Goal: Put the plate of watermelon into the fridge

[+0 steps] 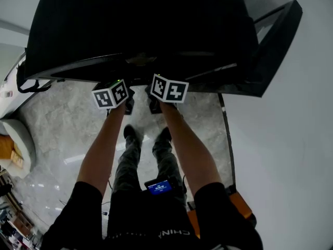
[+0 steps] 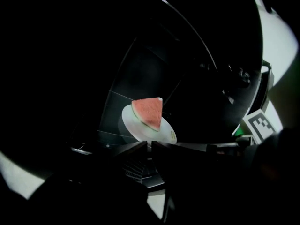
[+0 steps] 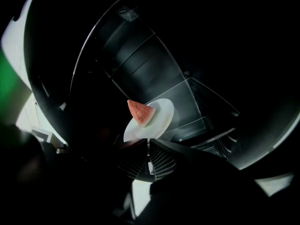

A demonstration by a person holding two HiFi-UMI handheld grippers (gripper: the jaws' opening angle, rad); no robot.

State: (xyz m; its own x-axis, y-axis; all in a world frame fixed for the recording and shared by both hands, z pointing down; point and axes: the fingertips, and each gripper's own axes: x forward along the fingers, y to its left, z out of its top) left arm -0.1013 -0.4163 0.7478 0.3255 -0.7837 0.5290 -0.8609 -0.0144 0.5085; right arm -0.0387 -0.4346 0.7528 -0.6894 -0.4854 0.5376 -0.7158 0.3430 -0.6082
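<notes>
A white plate carries one red watermelon wedge with a green rind. My left gripper is shut on the plate's near rim. From the other side the plate and wedge show again, with my right gripper shut on the rim too. The plate hangs inside the dark fridge, over a glass shelf. In the head view only the two marker cubes show at the fridge opening. The plate is hidden there.
The open fridge door juts out at the right beside a white wall. The person's legs stand on a marble floor. A round beige seat sits at the far left. Wire racks line the fridge interior.
</notes>
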